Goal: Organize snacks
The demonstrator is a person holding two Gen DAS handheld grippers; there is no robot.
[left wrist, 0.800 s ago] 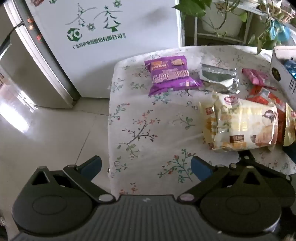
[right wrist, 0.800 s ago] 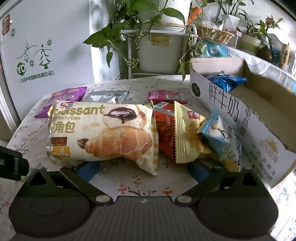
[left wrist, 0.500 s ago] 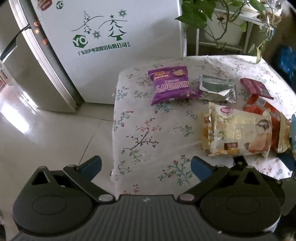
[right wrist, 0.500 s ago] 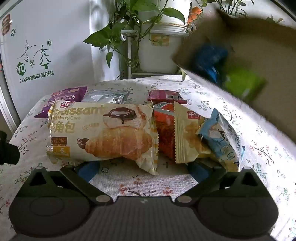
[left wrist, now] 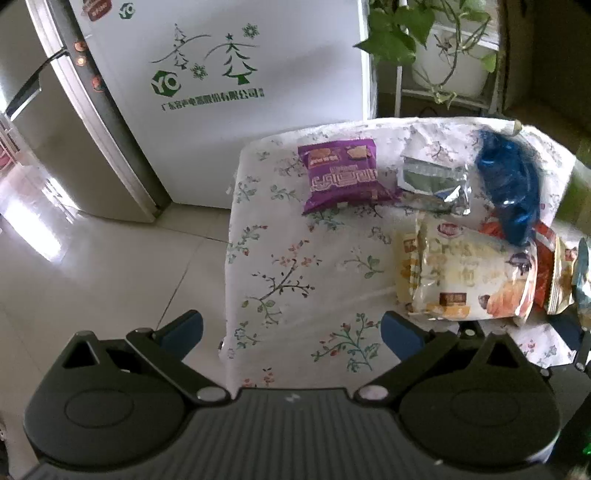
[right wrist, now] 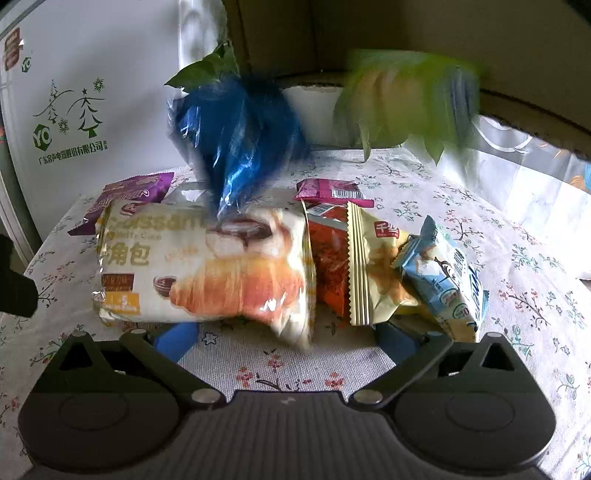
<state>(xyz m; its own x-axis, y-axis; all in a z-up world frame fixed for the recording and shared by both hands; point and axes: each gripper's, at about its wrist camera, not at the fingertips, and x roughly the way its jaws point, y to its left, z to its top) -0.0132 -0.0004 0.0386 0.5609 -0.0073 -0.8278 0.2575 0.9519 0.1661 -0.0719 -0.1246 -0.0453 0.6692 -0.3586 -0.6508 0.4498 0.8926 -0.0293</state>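
Both grippers, left [left wrist: 291, 330] and right [right wrist: 284, 341], jaws apart, empty. Snacks on table [left wrist: 295, 258]. Only right view shows green packet [right wrist: 406, 99] midair, blurred; blue packet [right wrist: 243, 136] now falling, box tipped overhead.

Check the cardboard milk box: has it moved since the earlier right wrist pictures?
Yes. The cardboard box has risen off the floral tablecloth and now tips overhead, blue packet spilling out.

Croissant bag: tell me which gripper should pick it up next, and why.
Right. The right gripper is open with the croissant bag lying just ahead of its fingers. The left gripper, also open, faces bare tablecloth, with the bag off to its right.
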